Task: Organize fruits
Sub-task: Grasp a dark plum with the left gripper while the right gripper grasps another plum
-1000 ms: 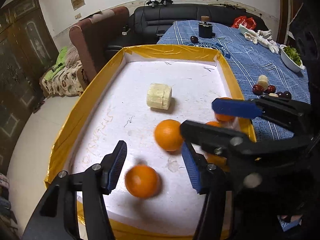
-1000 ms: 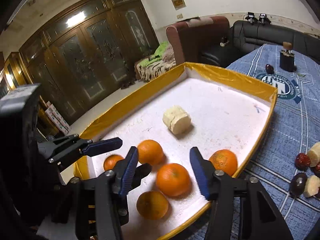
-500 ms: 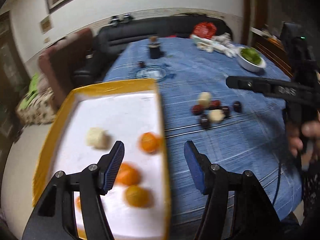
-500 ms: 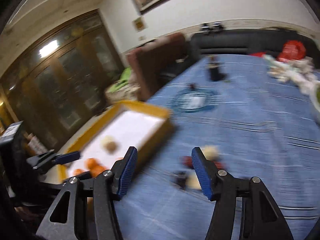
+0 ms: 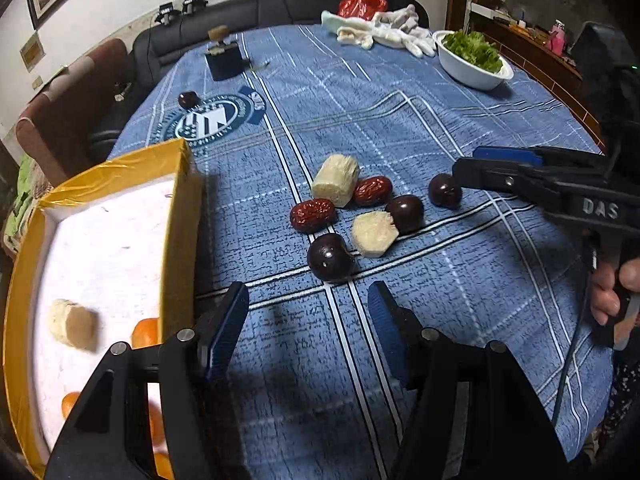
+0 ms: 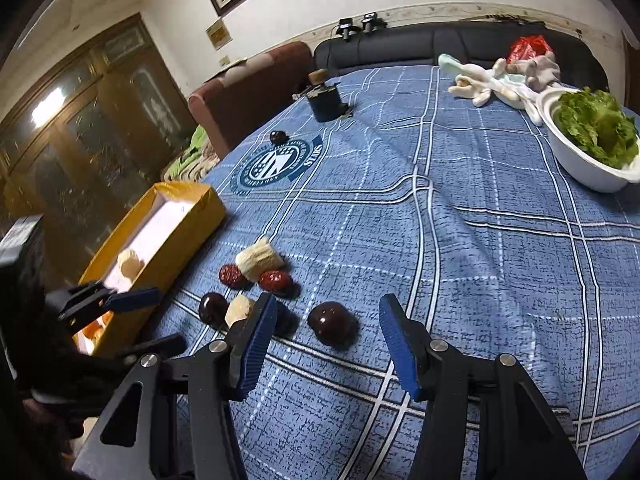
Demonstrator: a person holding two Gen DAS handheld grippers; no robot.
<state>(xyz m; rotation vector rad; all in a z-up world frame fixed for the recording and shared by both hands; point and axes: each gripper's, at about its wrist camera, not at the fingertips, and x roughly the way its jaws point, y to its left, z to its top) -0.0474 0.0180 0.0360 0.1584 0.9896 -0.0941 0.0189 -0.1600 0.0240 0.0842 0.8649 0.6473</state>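
Observation:
A cluster of fruit lies on the blue tablecloth: dark plums (image 5: 330, 258) (image 6: 331, 323), red dates (image 5: 313, 215) (image 6: 275, 281) and pale cut pieces (image 5: 335, 179) (image 6: 259, 259). The yellow-rimmed box (image 5: 178, 216) (image 6: 188, 232) holds oranges (image 5: 146, 332) and a pale piece (image 5: 74, 323). My left gripper (image 5: 308, 334) is open and empty, just short of the nearest plum. My right gripper (image 6: 327, 350) is open and empty, with a plum just beyond its fingertips. Its fingers (image 5: 516, 168) also show in the left wrist view.
A white bowl of greens (image 5: 472, 60) (image 6: 588, 144), white gloves (image 5: 384, 32), a red bag (image 5: 360, 0) and a dark holder (image 5: 224, 60) stand at the table's far side. A lone plum (image 5: 188, 99) lies by the printed logo. A sofa and armchair stand behind.
Both grippers have swung from over the box of oranges to the right, over the tablecloth, and now face the plums, dates and pale pieces. Both stay open.

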